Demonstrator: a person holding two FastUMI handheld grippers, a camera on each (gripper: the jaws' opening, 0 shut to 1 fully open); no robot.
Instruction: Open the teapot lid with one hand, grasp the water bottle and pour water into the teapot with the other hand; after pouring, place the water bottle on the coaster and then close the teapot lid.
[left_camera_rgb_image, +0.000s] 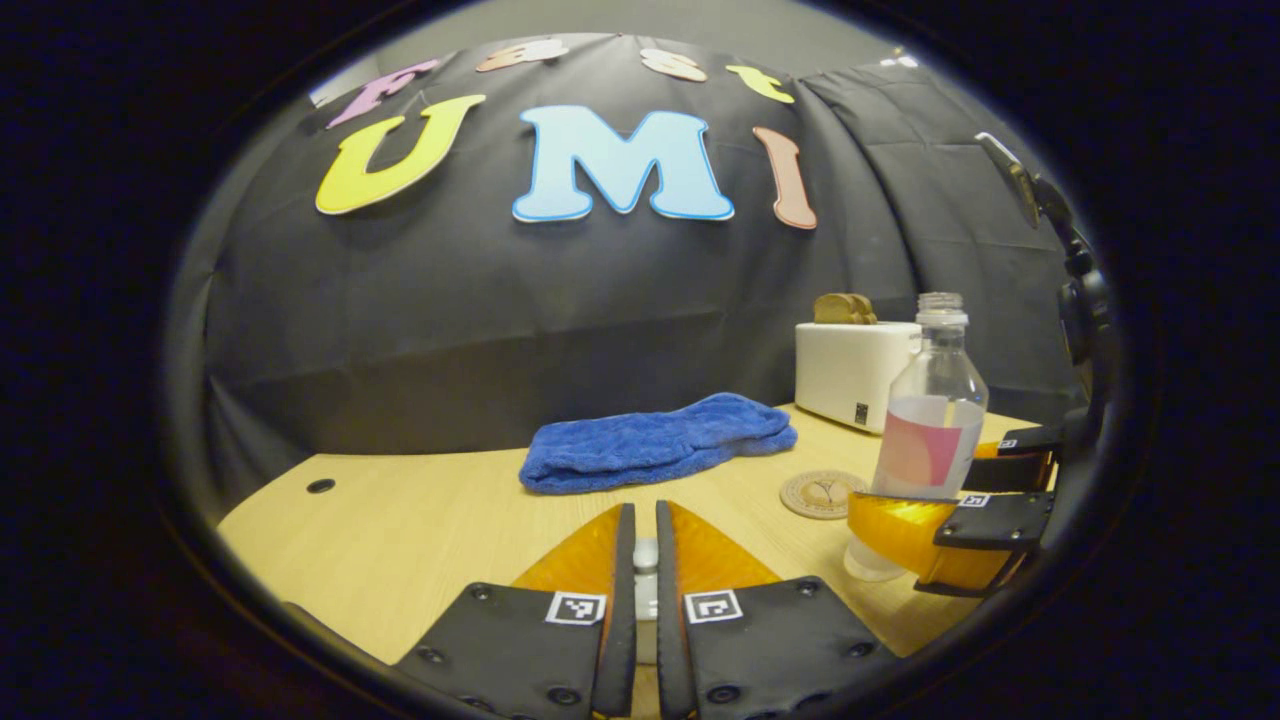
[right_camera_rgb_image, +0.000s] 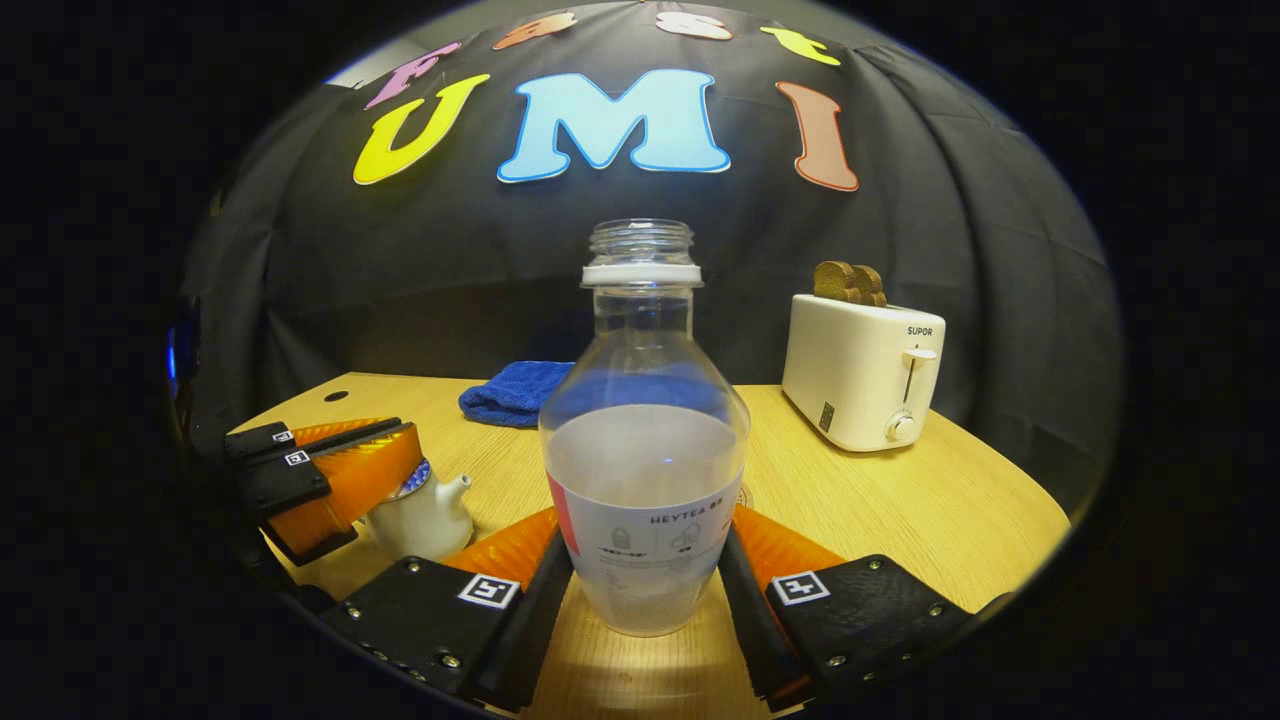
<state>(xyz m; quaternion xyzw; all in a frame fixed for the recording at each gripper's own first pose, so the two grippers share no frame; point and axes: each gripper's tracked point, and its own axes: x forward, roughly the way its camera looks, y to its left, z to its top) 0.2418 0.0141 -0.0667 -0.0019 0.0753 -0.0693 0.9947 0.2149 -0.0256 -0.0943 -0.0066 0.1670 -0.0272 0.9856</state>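
Your right gripper (right_camera_rgb_image: 640, 590) had the water bottle (right_camera_rgb_image: 645, 440) square between its fingers, both pressed against the lower body at label height, so it was clamped on the bottle; in the left gripper view the same gripper (left_camera_rgb_image: 985, 515) came in from the right and held the bottle (left_camera_rgb_image: 925, 440) low down. Bottle stood upright on the wooden table (right_camera_rgb_image: 900, 520), cap off, neck open, cloudy water filling roughly the lower half. Whether its base touched the table or hung just above it, can't tell. Your left gripper (left_camera_rgb_image: 645, 560) had its fingers nearly together with a small white knob (left_camera_rgb_image: 646, 555) pinched between them, which looked like the teapot lid's knob, so read it as closed on the lid, though the lid itself was mostly hidden. In the right gripper view that gripper (right_camera_rgb_image: 395, 480) sat right on top of the white teapot (right_camera_rgb_image: 420, 515), spout pointing toward the bottle, teapot just left of the bottle; whether the lid was seated or raised couldn't be made out. Round coaster (left_camera_rgb_image: 822, 494) lay flat on the table just beside the bottle, bare. Blue towel (left_camera_rgb_image: 655, 445) was folded further back mid-table, white toaster (right_camera_rgb_image: 862, 375) with two slices of toast (right_camera_rgb_image: 850, 283) sticking up at the back right, well apart from the teapot
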